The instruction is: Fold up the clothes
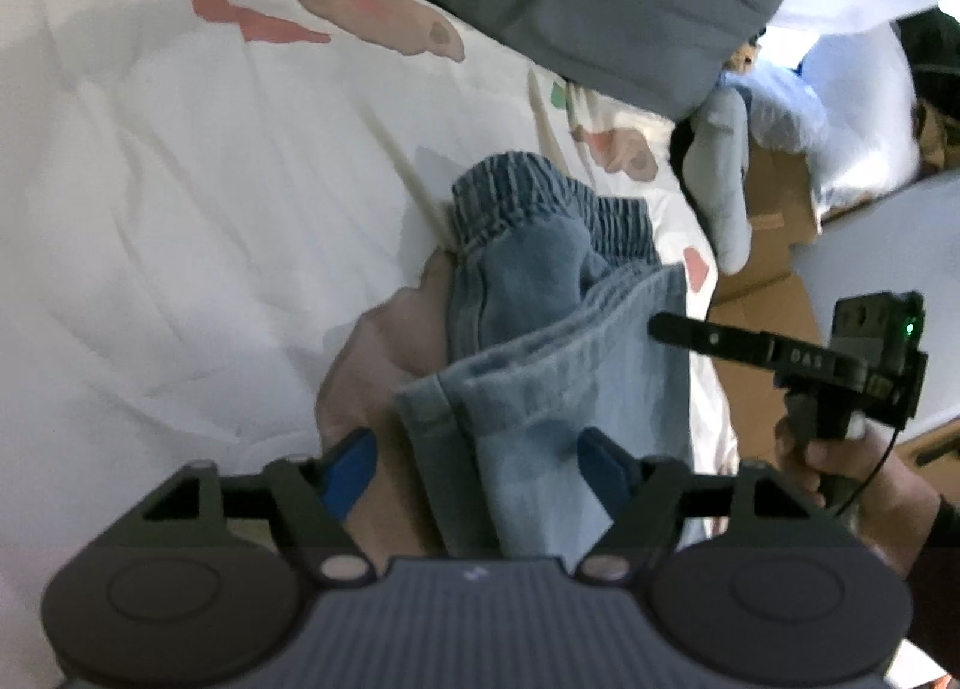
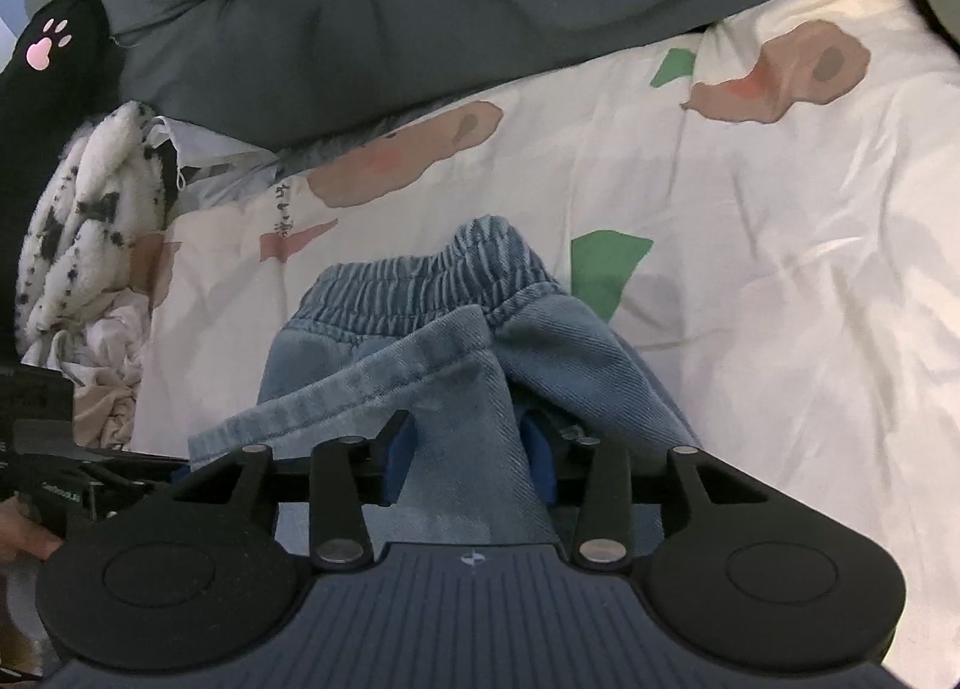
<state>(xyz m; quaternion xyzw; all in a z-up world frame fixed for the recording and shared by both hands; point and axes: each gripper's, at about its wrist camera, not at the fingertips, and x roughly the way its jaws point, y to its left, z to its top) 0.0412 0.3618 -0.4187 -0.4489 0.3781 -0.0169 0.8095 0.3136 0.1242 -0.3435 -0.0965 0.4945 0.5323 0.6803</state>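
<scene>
Denim, pale blue and soft: the jeans (image 2: 420, 341) lie folded over themselves on the bed (image 1: 150, 209), elastic waistband at the far end and a hemmed leg laid back across the top. They look like a child's pair, light to lift but thick at the seams and hems, limp enough to sag and unfold if taken by one layer only. Best hold would be the stitched hem or the gathered waistband, where the cloth bunches and will not slide.

Left tool (image 1: 477, 464) stands spread wide, with the folded leg between its blue pads but not pressed. Right tool (image 2: 468, 443) is partly spread around a fold of denim; whether its pads still touch the cloth I cannot quite tell, though it reads as let go.

White printed quilt covers the bed, wrinkled and yielding. A grey cushion (image 2: 420, 11) lies behind, more laundry (image 2: 90, 209) is piled to one side, and cardboard boxes (image 1: 774, 227) stand beyond the bed.
</scene>
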